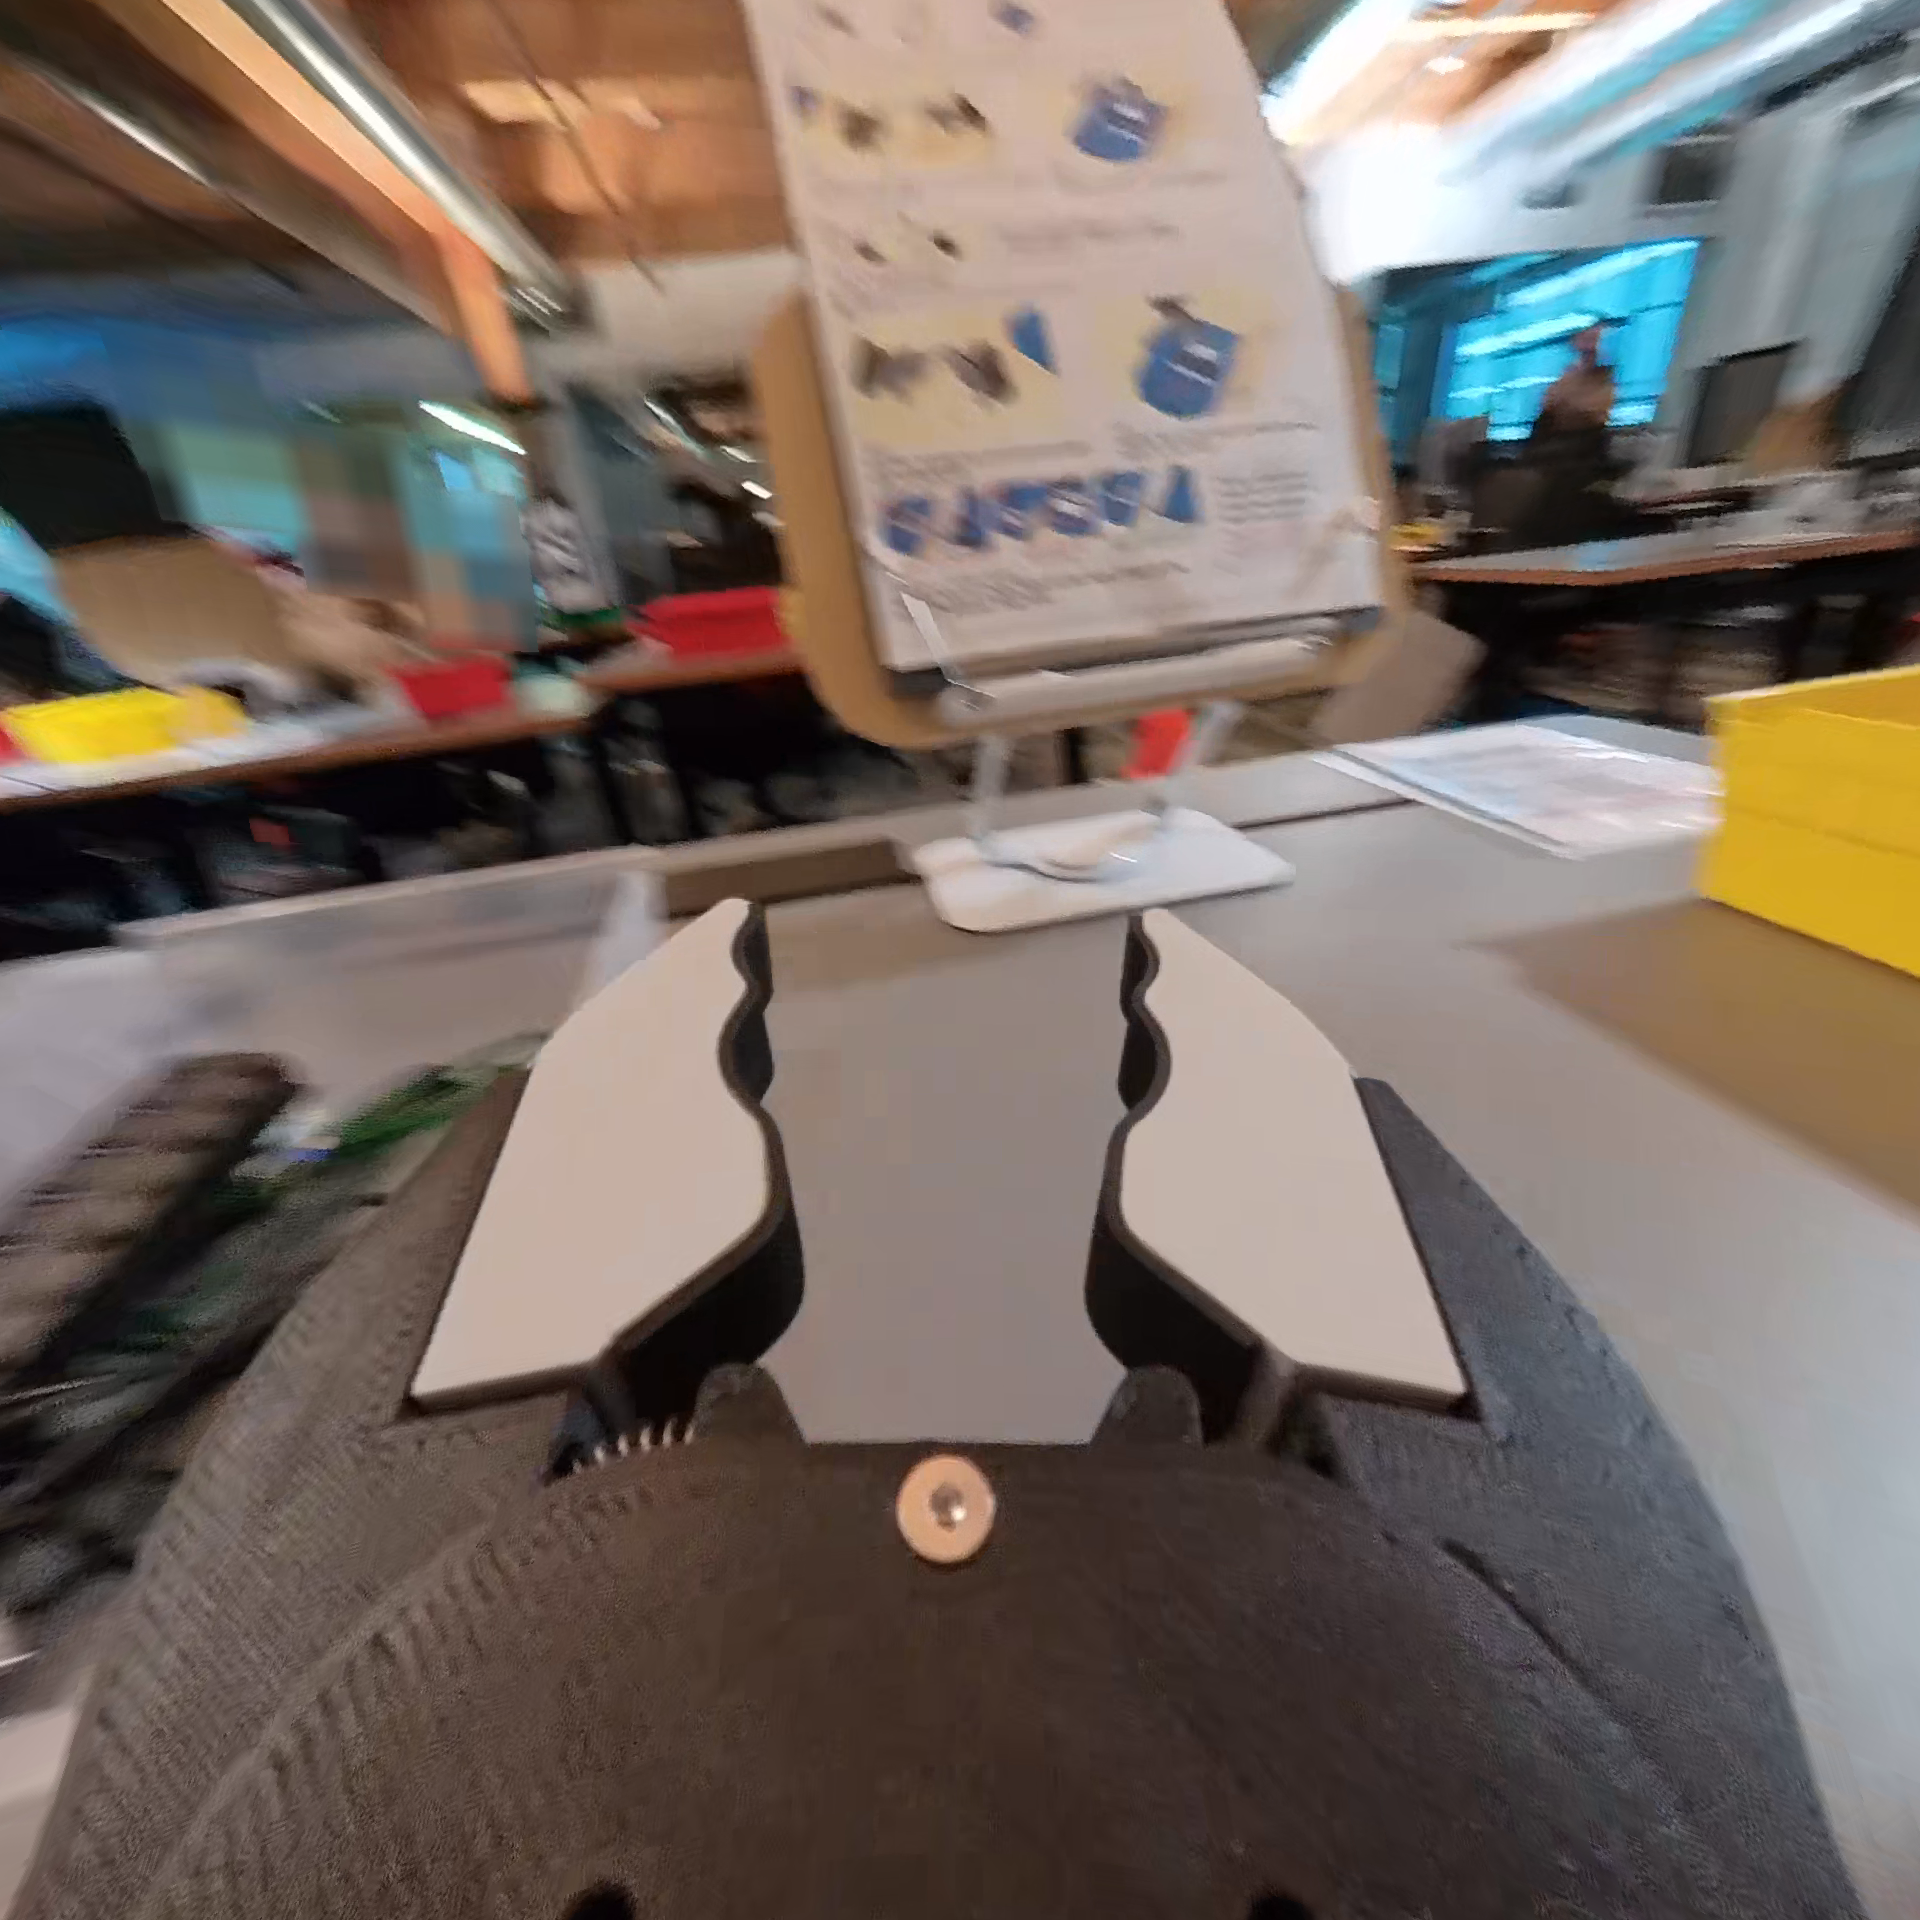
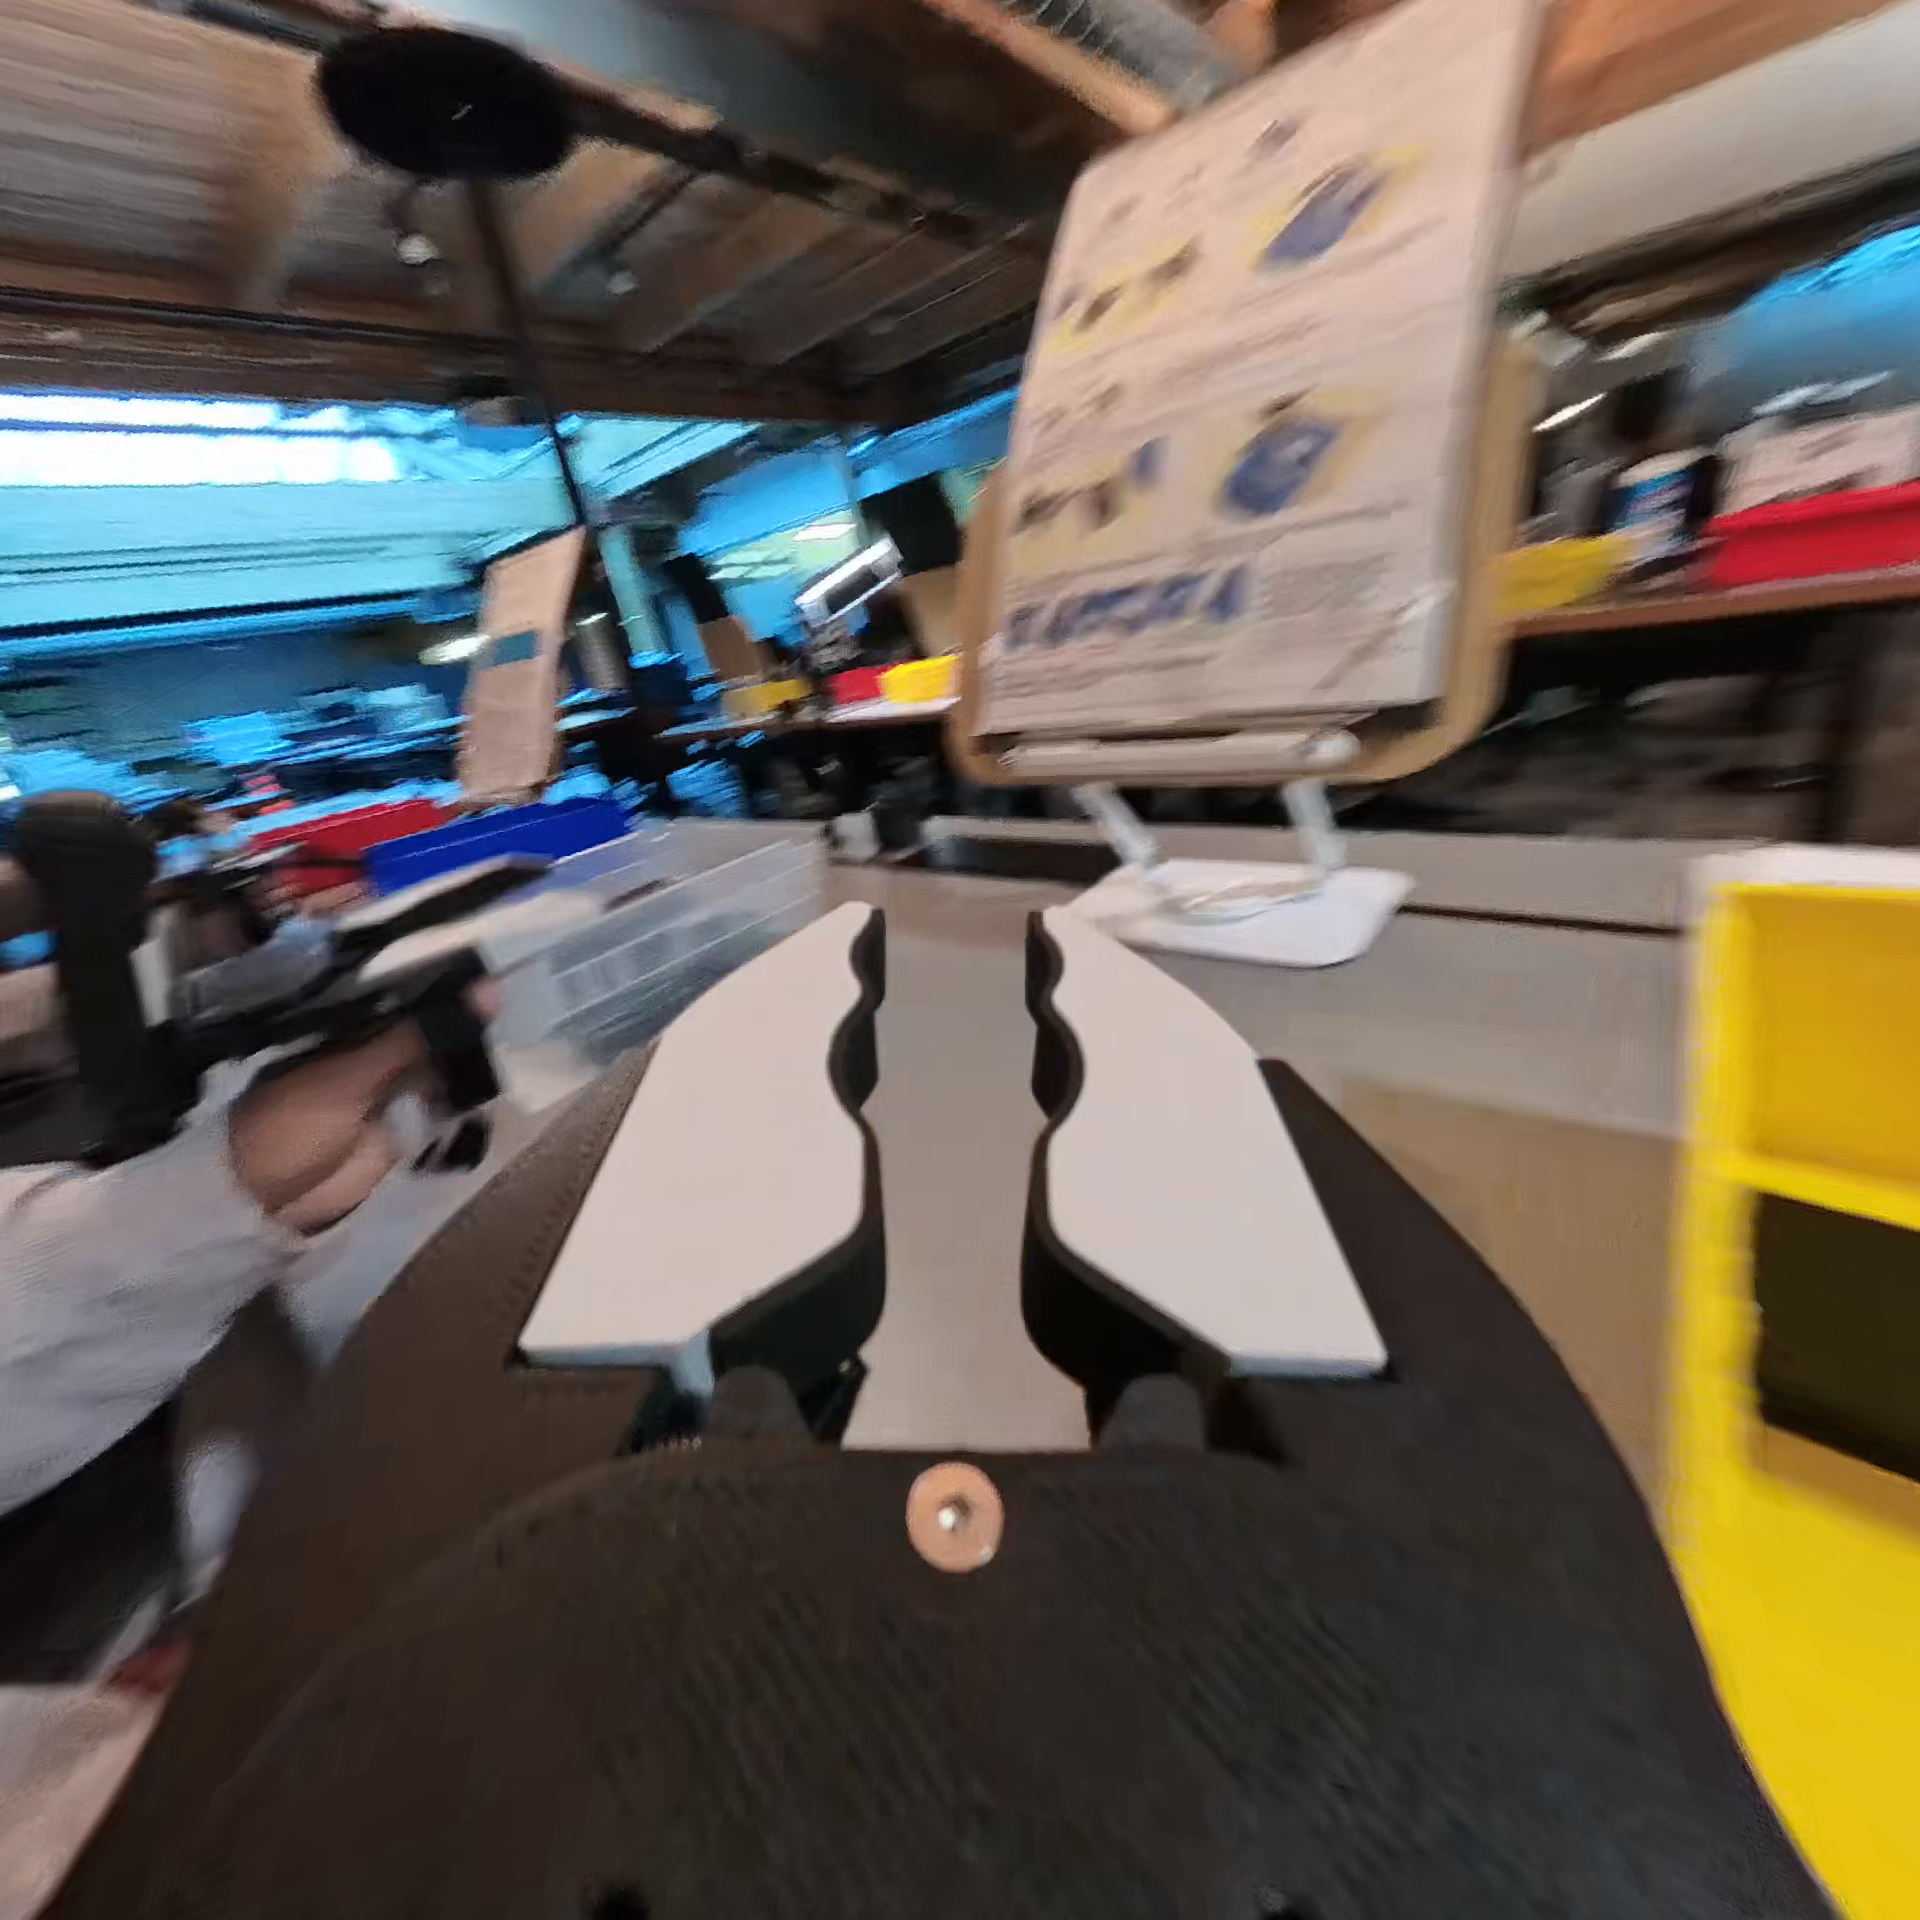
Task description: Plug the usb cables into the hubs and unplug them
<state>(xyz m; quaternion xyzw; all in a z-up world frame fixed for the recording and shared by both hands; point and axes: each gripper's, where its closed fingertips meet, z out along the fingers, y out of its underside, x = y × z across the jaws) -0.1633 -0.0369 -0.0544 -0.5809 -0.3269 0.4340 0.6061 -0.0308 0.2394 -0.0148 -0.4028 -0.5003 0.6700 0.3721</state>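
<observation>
No USB cable or hub shows clearly in either view. A blurred pile of dark and green items [image 1: 156, 1226] lies at the left in the left wrist view; I cannot tell what they are. My left gripper [image 1: 943, 935] is open and empty above the grey table [image 1: 1455, 1091]. My right gripper [image 2: 954, 935] is open with a narrower gap, empty, above the same table [image 2: 1455, 1029]. The left gripper [image 2: 416, 935], held by a hand [image 2: 322, 1143], also shows at the left of the right wrist view. Both views are motion-blurred.
An instruction sheet on a stand [image 1: 1081, 416] with a white base [image 1: 1101, 868] stands ahead; it also shows in the right wrist view [image 2: 1236, 468]. A yellow bin [image 1: 1829, 821] sits at the right, close beside the right gripper [image 2: 1808, 1247]. A clear container [image 2: 665, 935] is at left. Tip to tip, the grippers are about 30 cm apart.
</observation>
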